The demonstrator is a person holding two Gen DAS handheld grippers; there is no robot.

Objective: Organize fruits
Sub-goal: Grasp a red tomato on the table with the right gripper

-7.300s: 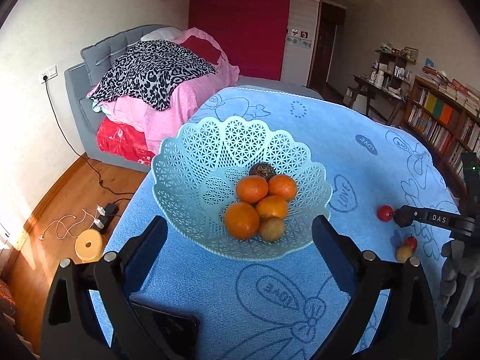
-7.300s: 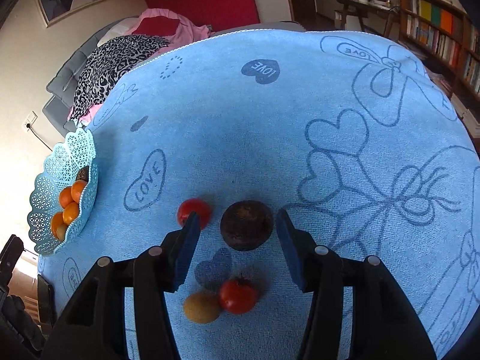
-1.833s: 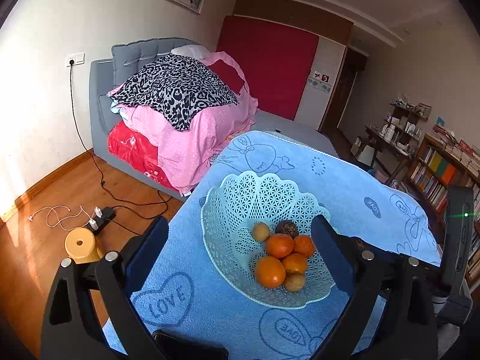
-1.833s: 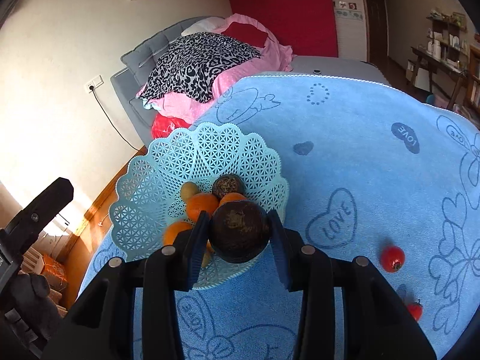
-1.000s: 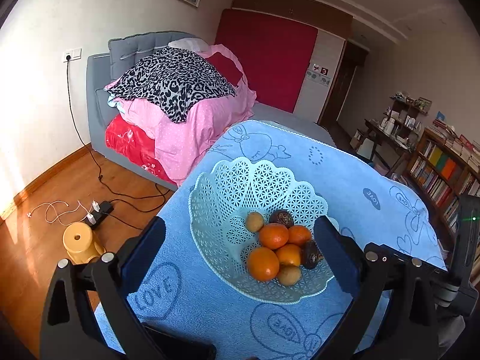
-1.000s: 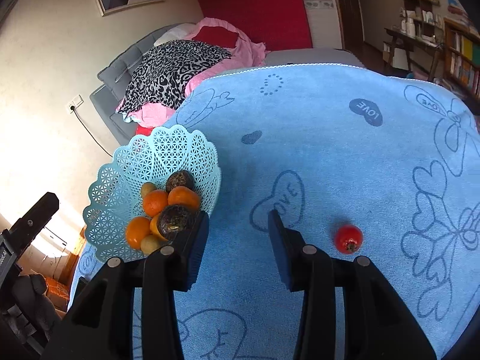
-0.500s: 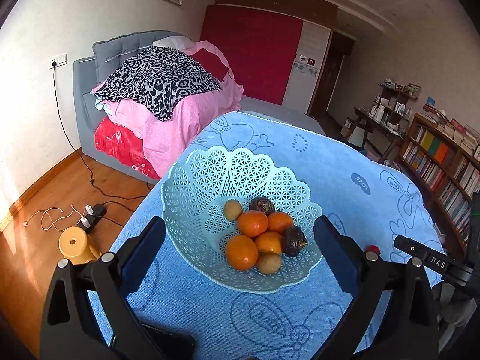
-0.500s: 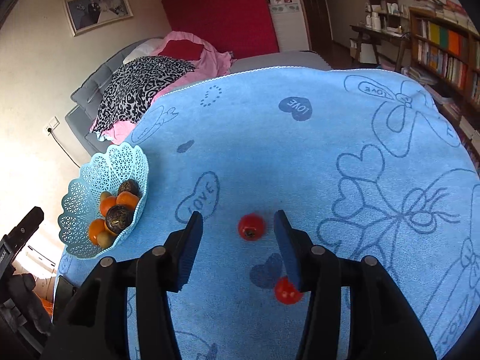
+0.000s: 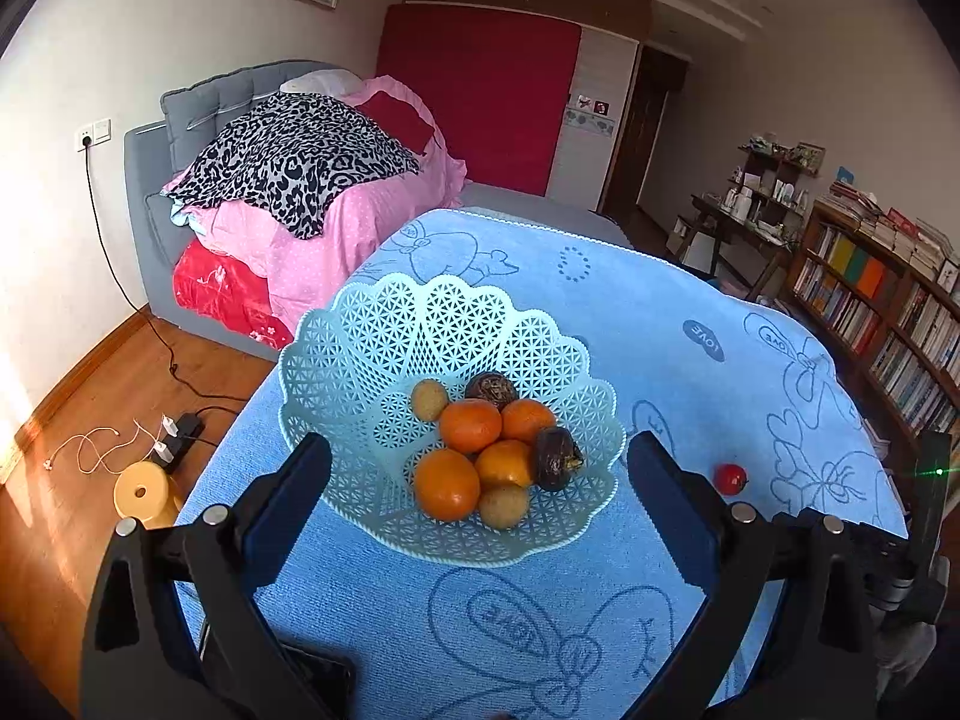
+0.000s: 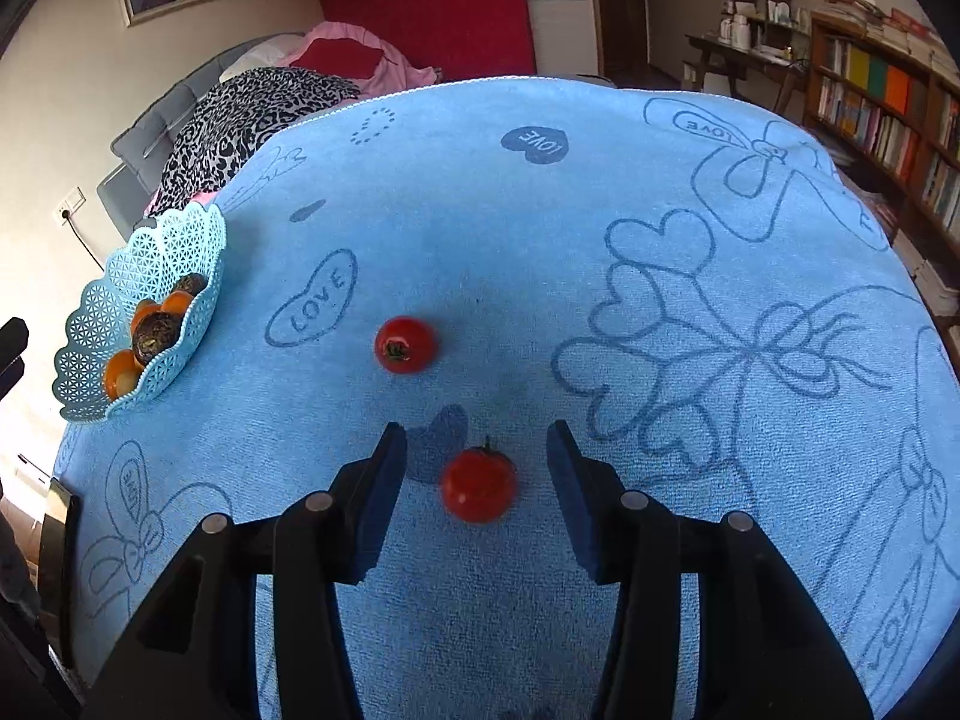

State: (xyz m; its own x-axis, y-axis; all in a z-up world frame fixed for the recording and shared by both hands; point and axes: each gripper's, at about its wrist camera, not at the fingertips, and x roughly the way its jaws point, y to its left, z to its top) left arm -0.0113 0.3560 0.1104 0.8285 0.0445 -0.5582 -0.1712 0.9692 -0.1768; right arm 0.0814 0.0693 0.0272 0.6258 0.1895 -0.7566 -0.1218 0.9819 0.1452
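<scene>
Reading "LOVE" several times over on the blue towel (image 10: 540, 252) covering the surface: once in an outlined heart (image 10: 312, 300) left of centre in the right wrist view, once upside down in a dark filled heart (image 10: 534, 144) further back, plus more in the butterfly drawings; no brand text legible elsewhere. Right hand-held gripper (image 10: 477, 468) has its jaws spread wide w/ nothing clamped, and a red tomato (image 10: 479, 485) lies on the towel btwn the two blue pads, touching neither, slightly nearer the left pad. A second red tomato (image 10: 405, 344) sits further ahead and a bit left, well clear of the fingers. Pale turquoise lattice basket (image 10: 162, 252) stands near the towel's left edge, well apart from the right hand-held gripper. Left hand-held gripper (image 9: 480, 480) is also wide open and empty, hovering w/ the basket (image 9: 432, 312) framed btwn its pads, not touching it. Inside the basket: four oranges (image 9: 470, 425), two dark wrinkled passion fruits (image 9: 557, 458) and two small yellow-brown fruits (image 9: 429, 399), all piled toward the near side. Behind the surface is a bed w/ a leopard-print blanket (image 9: 294, 150) over pink bedding.
</scene>
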